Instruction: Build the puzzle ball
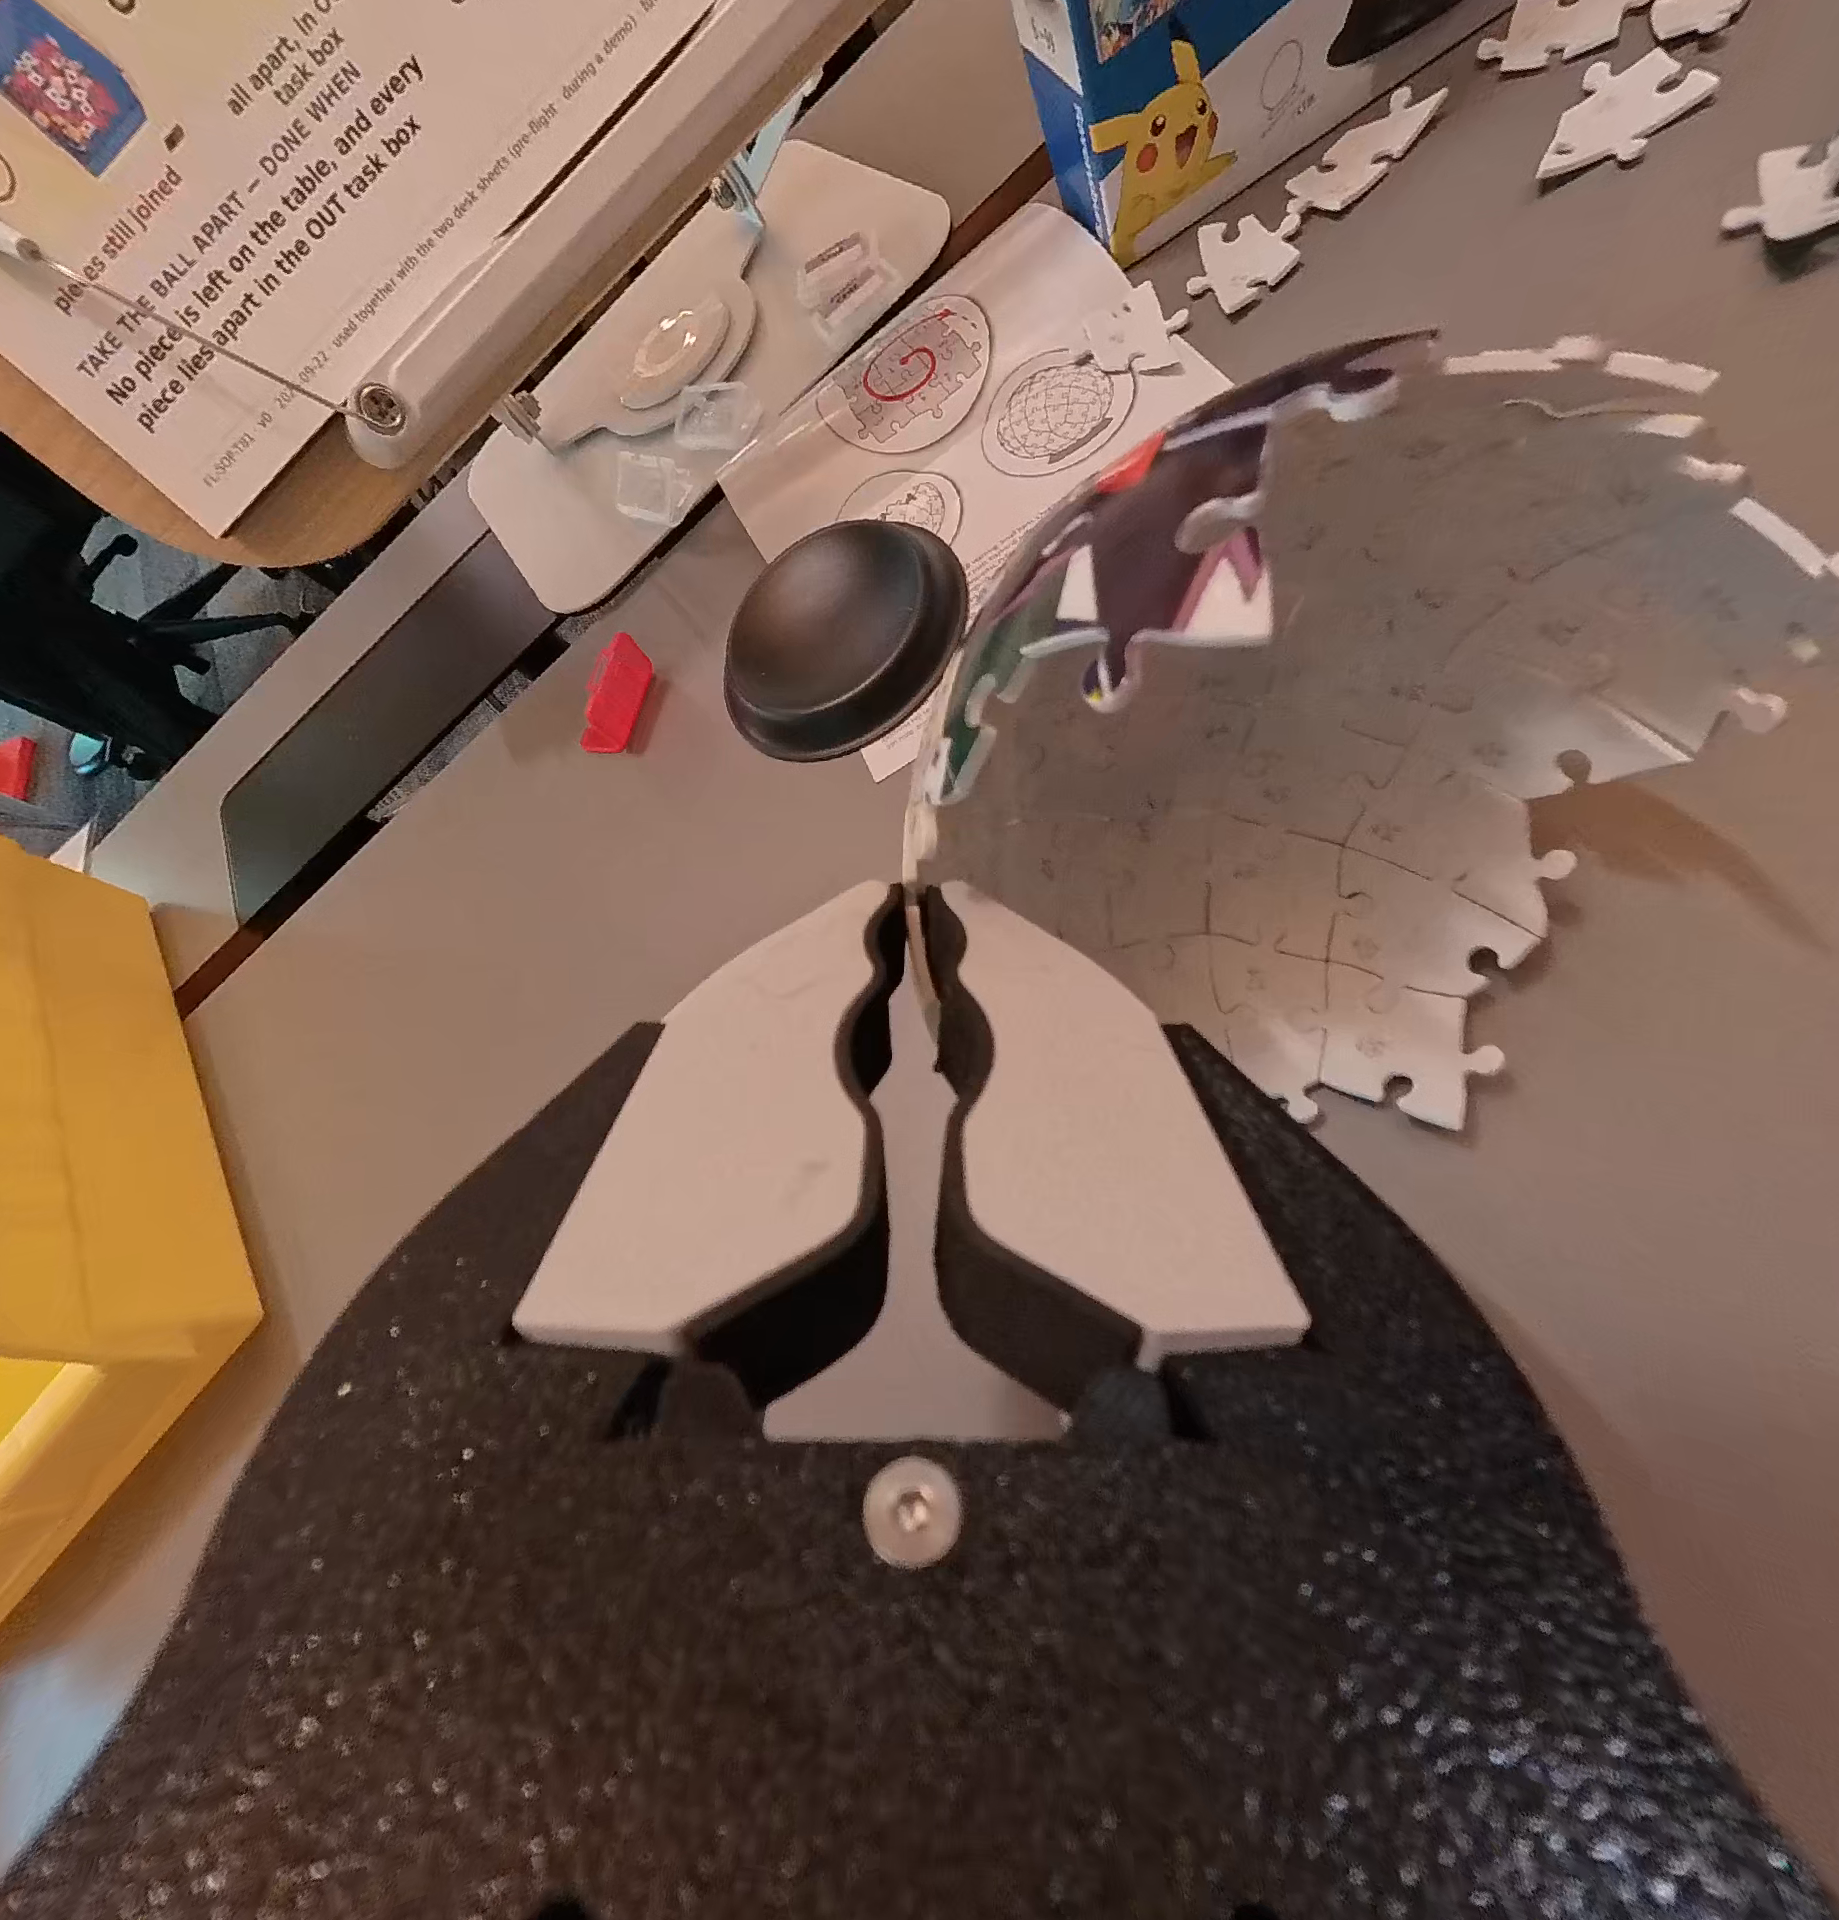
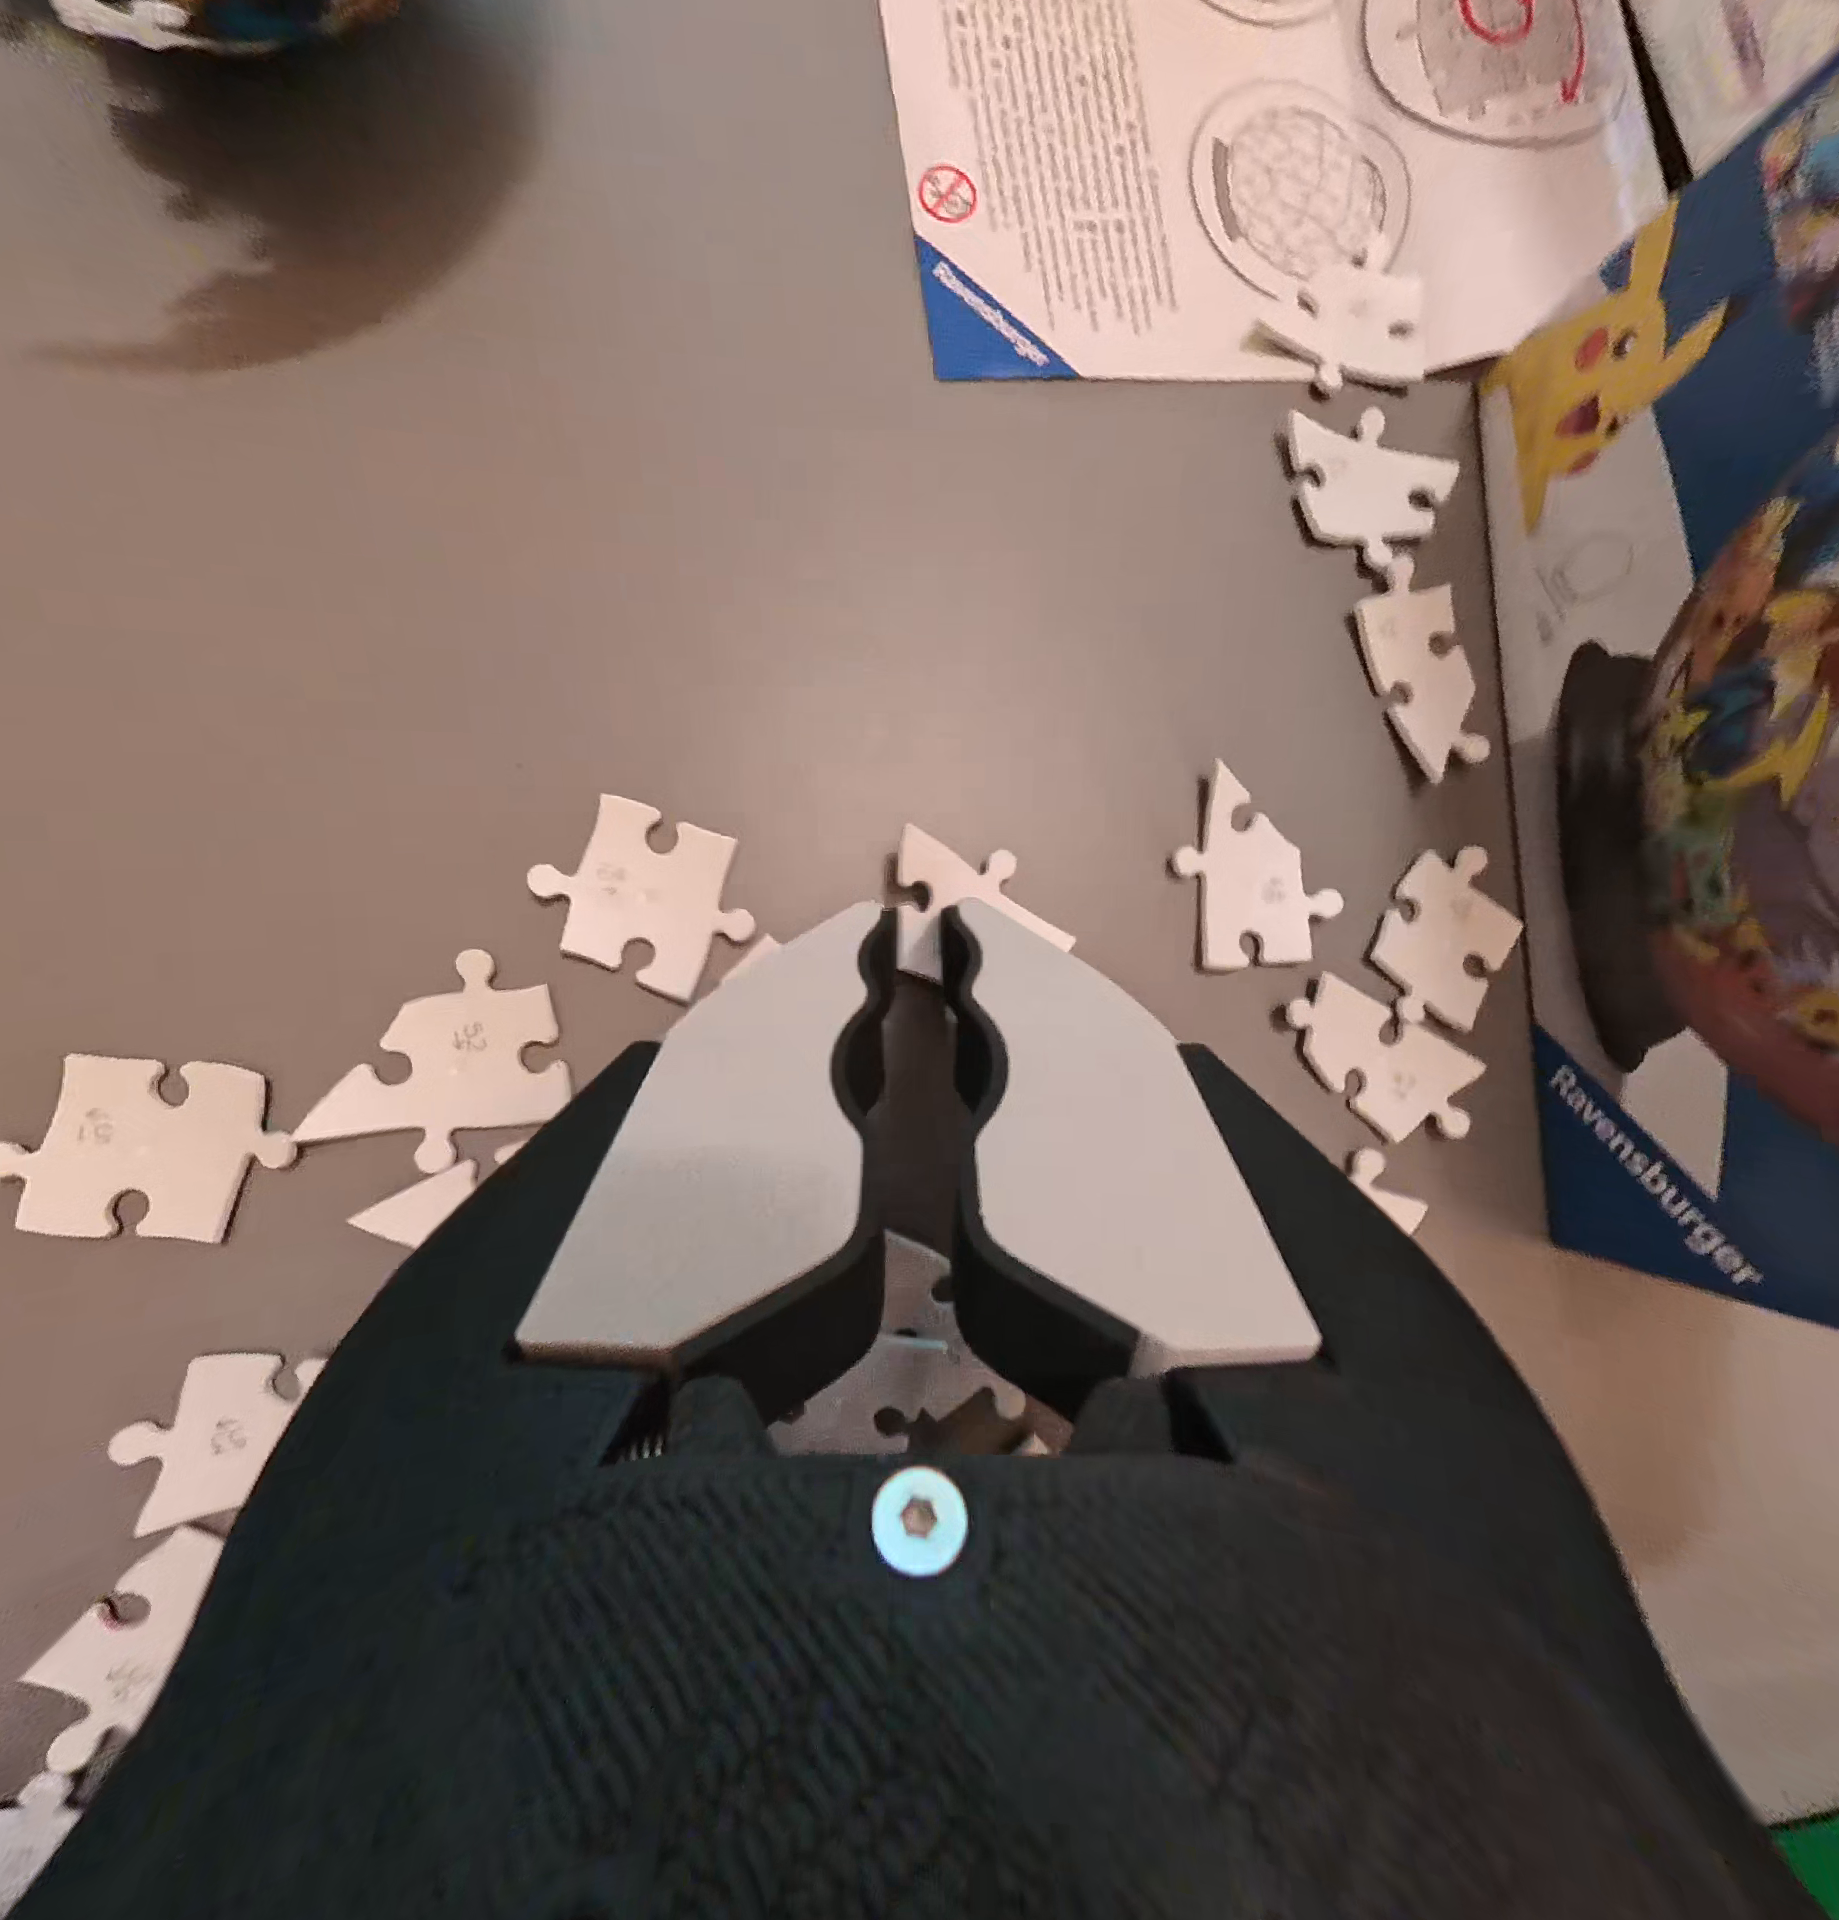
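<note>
Left wrist view, left to right: a yellow bin (image 1: 84,1143) sits at the near left edge of the grey table (image 1: 582,987); past the table's far edge stands a board with a printed sheet (image 1: 271,187) and a white stand base (image 1: 686,343). A small red block (image 1: 617,681) lies in bare table, then a black domed stand (image 1: 842,639) resting on the corner of the instruction leaflet (image 1: 998,416), then the blue puzzle box (image 1: 1154,114) upright at the far side, with loose white pieces (image 1: 1362,156) strung out to its right. Open table lies in front of the bin and to the right of the shell. The left gripper (image 1: 920,904) reaches forward low over the table, fingers pressed together on the near rim of the partial puzzle ball (image 1: 1362,727) — a curved shell lifted off the surface, casting a shadow behind. The shell's hollow white inside faces the camera and to the right; its printed outer face turns left toward the domed stand; its jagged open rim runs up and over to the right. Right wrist view: a broad bare stretch of table (image 2: 582,520) fills the left and centre, white face-down pieces (image 2: 136,1143) scattered along the near left, the leaflet (image 2: 1102,187) at top, more pieces (image 2: 1414,665) lined against the box (image 2: 1673,831) on the right. The right gripper (image 2: 920,920) points down at the table, tips nearly closed — a white piece (image 2: 946,878) lies at the tips, but whether it is pinched I cannot tell.
</note>
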`<state>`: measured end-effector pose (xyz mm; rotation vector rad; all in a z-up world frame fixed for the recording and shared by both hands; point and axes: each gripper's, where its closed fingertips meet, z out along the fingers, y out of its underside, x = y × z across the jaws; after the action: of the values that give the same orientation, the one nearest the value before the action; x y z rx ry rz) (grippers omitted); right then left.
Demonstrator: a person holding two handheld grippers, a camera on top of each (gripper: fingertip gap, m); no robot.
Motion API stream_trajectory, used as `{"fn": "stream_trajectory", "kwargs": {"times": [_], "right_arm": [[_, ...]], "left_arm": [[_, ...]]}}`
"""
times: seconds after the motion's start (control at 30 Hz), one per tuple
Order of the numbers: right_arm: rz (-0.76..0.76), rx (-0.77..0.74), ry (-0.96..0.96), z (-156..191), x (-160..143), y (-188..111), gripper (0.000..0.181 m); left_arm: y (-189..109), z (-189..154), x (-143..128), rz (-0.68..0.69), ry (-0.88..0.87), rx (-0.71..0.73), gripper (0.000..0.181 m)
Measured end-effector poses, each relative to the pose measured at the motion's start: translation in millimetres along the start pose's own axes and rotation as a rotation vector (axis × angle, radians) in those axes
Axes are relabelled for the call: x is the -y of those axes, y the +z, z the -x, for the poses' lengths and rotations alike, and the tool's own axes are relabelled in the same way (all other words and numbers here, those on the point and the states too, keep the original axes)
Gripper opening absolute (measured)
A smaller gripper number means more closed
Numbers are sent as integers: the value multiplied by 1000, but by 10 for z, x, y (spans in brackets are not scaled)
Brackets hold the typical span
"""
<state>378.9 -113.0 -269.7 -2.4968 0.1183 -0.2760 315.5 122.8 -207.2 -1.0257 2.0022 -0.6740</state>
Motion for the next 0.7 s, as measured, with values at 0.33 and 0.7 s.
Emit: {"fn": "stream_trajectory", "kwargs": {"times": [0.33,0.7], "right_arm": [[-369,18,-611,1430,1123,-276,2],[-425,165,-638,2310,1390,137,3]], "left_arm": [[-11,4,-7,12,-9,19,3],[-40,-10,10,9,16,46,3]]}}
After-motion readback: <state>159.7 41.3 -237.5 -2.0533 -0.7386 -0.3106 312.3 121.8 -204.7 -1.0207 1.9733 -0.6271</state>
